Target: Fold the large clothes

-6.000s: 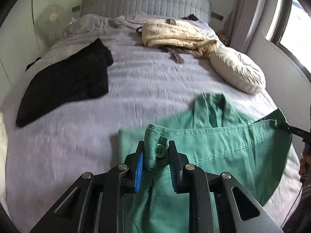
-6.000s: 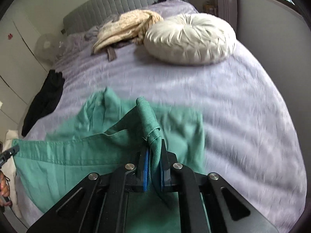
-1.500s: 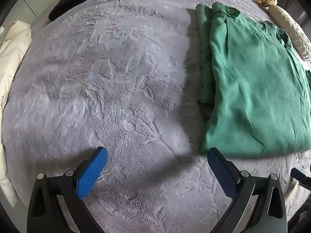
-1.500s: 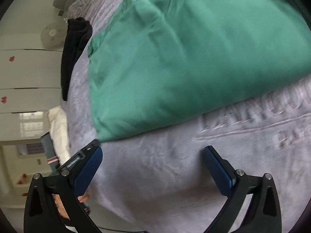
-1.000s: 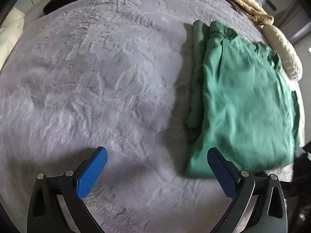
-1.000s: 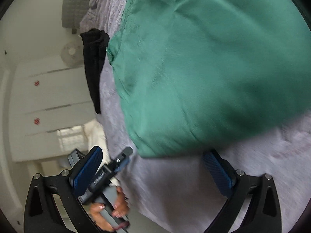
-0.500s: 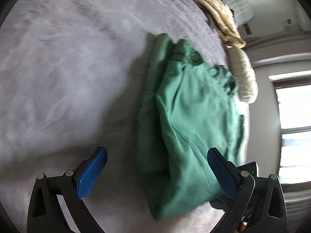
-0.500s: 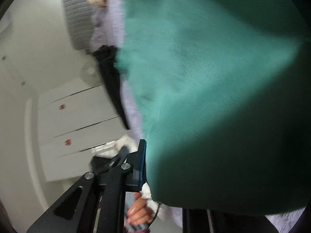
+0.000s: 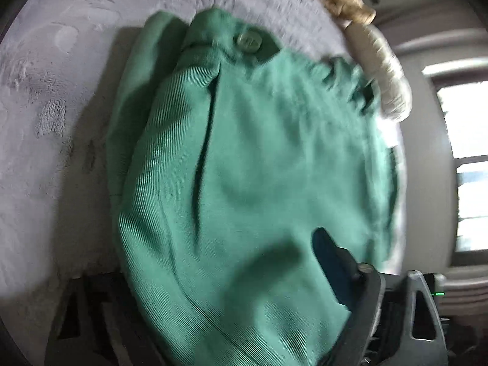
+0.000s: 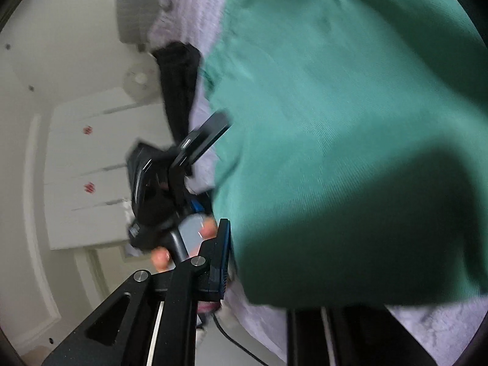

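The green garment (image 9: 259, 167) drapes over and hides the left gripper's (image 9: 219, 314) near finger, and in the right wrist view it covers the right gripper's (image 10: 262, 274) far finger.

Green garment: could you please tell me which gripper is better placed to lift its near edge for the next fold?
Right, I think. The right gripper has the garment edge between narrow jaws, though they are opening slightly. The left gripper straddles it with wide jaws, now closing.
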`<state>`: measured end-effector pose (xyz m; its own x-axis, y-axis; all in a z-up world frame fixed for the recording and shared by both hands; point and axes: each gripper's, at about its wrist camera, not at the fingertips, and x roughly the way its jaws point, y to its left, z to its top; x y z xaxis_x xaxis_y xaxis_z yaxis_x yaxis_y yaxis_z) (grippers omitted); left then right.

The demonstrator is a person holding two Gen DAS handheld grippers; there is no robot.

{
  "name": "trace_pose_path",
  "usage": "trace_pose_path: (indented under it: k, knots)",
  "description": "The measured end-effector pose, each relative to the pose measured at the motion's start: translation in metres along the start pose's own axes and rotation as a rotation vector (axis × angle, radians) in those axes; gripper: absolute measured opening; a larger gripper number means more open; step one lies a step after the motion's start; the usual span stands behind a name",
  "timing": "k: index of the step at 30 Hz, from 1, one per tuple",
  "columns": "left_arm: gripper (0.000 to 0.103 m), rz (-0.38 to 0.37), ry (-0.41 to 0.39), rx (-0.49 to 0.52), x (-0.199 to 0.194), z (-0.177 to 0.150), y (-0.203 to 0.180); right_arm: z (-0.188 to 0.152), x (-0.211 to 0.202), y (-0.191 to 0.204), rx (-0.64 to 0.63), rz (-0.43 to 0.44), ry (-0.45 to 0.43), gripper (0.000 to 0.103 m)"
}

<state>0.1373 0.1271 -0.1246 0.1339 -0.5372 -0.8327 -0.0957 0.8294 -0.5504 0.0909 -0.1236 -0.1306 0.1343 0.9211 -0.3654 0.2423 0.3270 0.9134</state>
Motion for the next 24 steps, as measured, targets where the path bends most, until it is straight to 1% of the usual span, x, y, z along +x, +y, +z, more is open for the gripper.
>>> trace_pose_path:
  k: [1,2,3,4,5,6,7,8,9,10,11,12,13,15,16,17,18,19,20,22,24]
  knots:
    - [0.082,0.019,0.001,0.016,0.002,0.000,-0.002,-0.001,-0.001,-0.001,-0.003,-0.029,0.022,0.024]
    - [0.078,0.033,-0.001,0.033,0.003,0.001,-0.006,-0.002,-0.002,-0.002,-0.010,-0.058,0.047,0.025]
    - [0.064,0.062,-0.006,0.047,0.004,0.002,-0.009,-0.003,-0.005,-0.002,-0.023,-0.089,0.075,0.025]
    - [0.055,0.096,-0.010,0.062,0.005,0.003,-0.013,-0.004,-0.010,0.000,-0.043,-0.116,0.098,0.028]
    - [0.034,0.119,-0.019,0.074,0.005,0.004,-0.015,-0.005,-0.018,0.003,-0.065,-0.139,0.112,0.037]
    - [0.023,0.108,-0.025,0.070,0.002,0.003,-0.013,-0.006,-0.030,0.008,-0.096,-0.166,0.123,0.043]
    - [0.019,0.090,-0.034,0.056,-0.001,0.004,-0.013,-0.006,-0.038,0.012,-0.113,-0.179,0.122,0.051]
    - [0.016,0.078,-0.047,0.045,-0.005,0.004,-0.014,-0.005,-0.053,0.017,-0.145,-0.200,0.109,0.051]
    - [0.015,0.076,-0.062,0.046,-0.009,0.003,-0.016,-0.002,-0.065,0.023,-0.177,-0.224,0.088,0.051]
    - [0.014,0.075,-0.079,0.051,-0.013,0.003,-0.021,0.003,-0.078,0.029,-0.216,-0.261,0.052,0.046]
    - [0.013,0.069,-0.092,0.055,-0.017,0.002,-0.024,0.006,-0.094,0.032,-0.261,-0.317,0.001,0.033]
    - [0.012,0.058,-0.107,0.056,-0.022,0.001,-0.029,0.012,-0.108,0.038,-0.318,-0.399,-0.065,0.024]
    - [0.011,0.035,-0.118,0.051,-0.028,0.001,-0.034,0.018,-0.114,0.041,-0.351,-0.456,-0.099,0.011]
    - [0.011,-0.010,-0.139,0.033,-0.036,0.005,-0.042,0.031,-0.119,0.038,-0.410,-0.586,-0.152,0.010]
    - [0.011,-0.038,-0.150,0.025,-0.040,0.007,-0.046,0.039,-0.116,0.029,-0.424,-0.637,-0.153,0.009]
    - [0.011,-0.066,-0.163,0.018,-0.044,0.010,-0.054,0.045,-0.110,0.019,-0.418,-0.660,-0.136,0.008]
    - [0.011,-0.093,-0.172,0.011,-0.047,0.013,-0.063,0.054,-0.097,0.002,-0.383,-0.675,-0.101,0.008]
    - [0.011,-0.117,-0.178,0.009,-0.055,0.011,-0.065,0.053,-0.098,-0.011,-0.367,-0.671,-0.098,0.009]
    - [0.011,-0.142,-0.185,0.009,-0.057,0.015,-0.078,0.055,-0.097,-0.016,-0.360,-0.662,-0.109,0.009]
    - [0.011,-0.173,-0.193,0.026,-0.062,0.017,-0.097,0.055,-0.102,-0.019,-0.351,-0.623,-0.134,0.009]
    - [0.011,-0.200,-0.200,0.051,-0.060,0.022,-0.128,0.053,-0.115,-0.028,-0.333,-0.563,-0.140,0.008]
